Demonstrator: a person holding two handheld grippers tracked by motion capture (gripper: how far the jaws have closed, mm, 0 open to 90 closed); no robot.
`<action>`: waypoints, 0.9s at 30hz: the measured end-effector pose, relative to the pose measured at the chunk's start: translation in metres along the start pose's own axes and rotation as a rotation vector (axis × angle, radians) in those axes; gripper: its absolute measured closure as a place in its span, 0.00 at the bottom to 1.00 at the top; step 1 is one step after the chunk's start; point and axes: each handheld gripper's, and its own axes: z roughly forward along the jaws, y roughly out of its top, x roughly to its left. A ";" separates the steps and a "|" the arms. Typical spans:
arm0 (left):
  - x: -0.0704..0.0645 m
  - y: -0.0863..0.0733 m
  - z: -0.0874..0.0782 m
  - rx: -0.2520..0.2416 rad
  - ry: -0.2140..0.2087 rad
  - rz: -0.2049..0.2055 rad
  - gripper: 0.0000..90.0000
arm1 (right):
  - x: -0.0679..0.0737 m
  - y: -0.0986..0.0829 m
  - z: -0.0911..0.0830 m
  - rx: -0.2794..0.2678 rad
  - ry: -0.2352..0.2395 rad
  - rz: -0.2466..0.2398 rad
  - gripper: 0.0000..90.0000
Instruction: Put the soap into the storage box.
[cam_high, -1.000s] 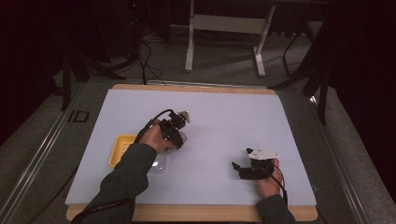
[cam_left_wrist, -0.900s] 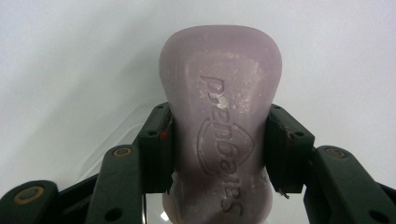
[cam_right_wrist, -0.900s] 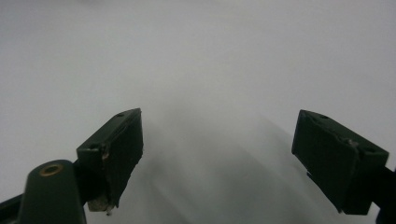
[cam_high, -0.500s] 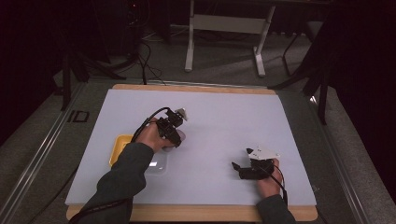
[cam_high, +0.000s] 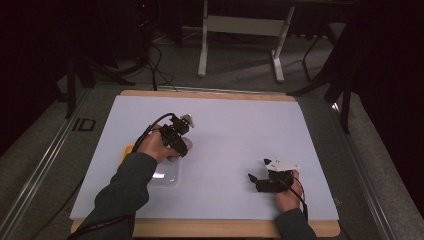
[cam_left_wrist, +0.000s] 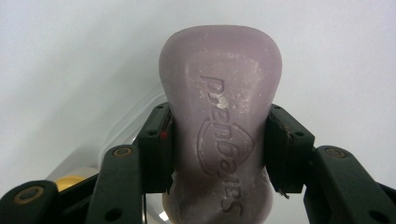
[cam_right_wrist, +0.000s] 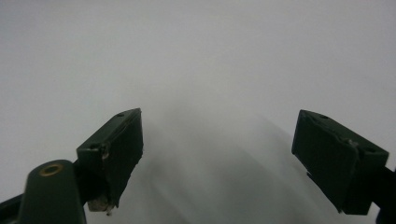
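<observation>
Open white table sheet (cam_high: 240, 135) between and beyond both grippers, free for passing. Only obstacles: clear tray (cam_high: 167, 175) and yellow item (cam_high: 128, 150) by left forearm, near the left edge.

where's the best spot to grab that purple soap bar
At its narrow waist, jaws closing from the two long sides. The soap bar pinches in mid-length and flares at both ends, so pads seat there without sliding. The left gripper holds it that way; the right gripper is open.
</observation>
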 end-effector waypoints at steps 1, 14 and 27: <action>0.000 -0.001 -0.001 0.001 0.001 0.001 0.55 | 0.000 0.000 0.000 0.001 0.000 0.001 0.18; 0.003 -0.009 -0.013 -0.007 0.022 -0.001 0.55 | 0.000 0.000 0.000 -0.004 0.000 0.003 0.18; 0.009 -0.018 -0.022 -0.025 0.020 -0.019 0.55 | 0.000 0.000 0.000 -0.005 -0.001 0.000 0.18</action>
